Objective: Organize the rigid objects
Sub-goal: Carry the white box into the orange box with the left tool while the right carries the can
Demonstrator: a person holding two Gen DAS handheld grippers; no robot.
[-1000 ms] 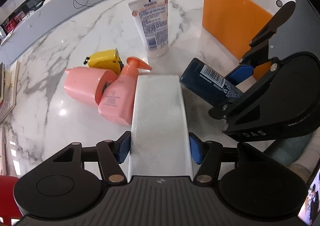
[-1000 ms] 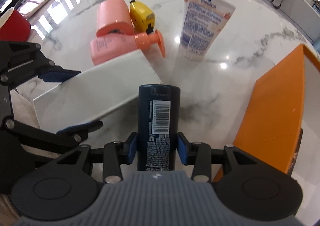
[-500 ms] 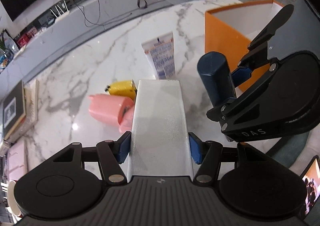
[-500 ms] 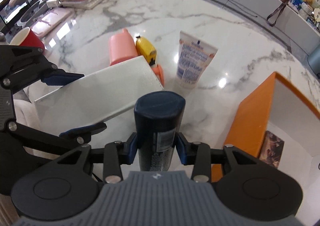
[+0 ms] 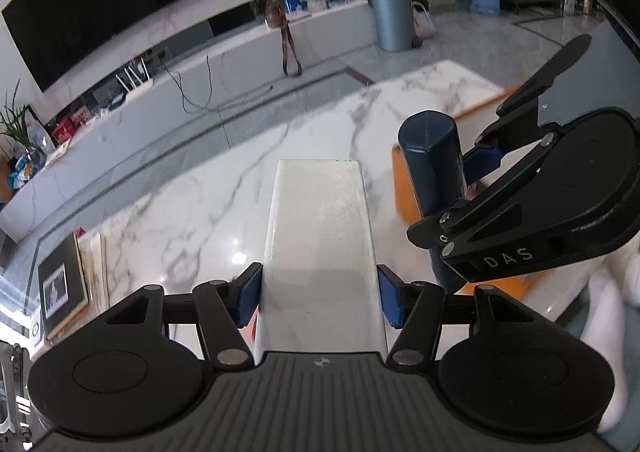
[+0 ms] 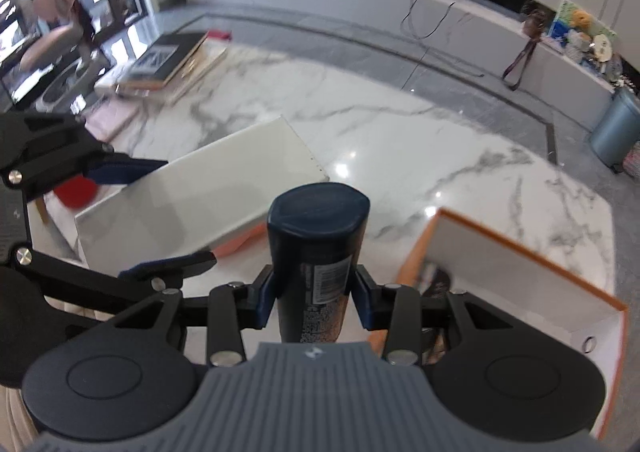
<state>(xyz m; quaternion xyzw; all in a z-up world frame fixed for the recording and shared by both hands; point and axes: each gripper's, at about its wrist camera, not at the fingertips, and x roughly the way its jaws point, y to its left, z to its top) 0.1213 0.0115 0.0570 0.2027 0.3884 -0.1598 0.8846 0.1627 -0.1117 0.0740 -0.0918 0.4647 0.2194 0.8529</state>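
A: What does the left gripper (image 5: 319,302) have?

B: A long white rectangular box (image 5: 320,252). Its jaws are clamped on the box's two long sides, blue pads pressed flat against them, and the box sticks out forward past the fingers, clear of the white marble tabletop (image 5: 208,211) below.

A: And the right gripper (image 6: 313,302)?

B: It is clamped on a dark navy cylindrical bottle with a printed label (image 6: 316,252). The pads grip the bottle partway down its body, and its rounded end points away from the camera. The bottle is also off the tabletop.

A: How do the two held things sit relative to each other?

B: Side by side. From the right wrist view the white box lies to the left of the bottle, with its far corner just beside the bottle's end; I cannot tell whether they touch. From the left wrist view the bottle stands to the right of the box with a gap between them.

A: Anything near them?

B: An open orange box with a white inside (image 6: 520,272) sits on the tabletop to the right of the bottle, with a dark item in it that is too blurred to name. A stack of books (image 6: 168,63) lies at the far left edge of the tabletop.
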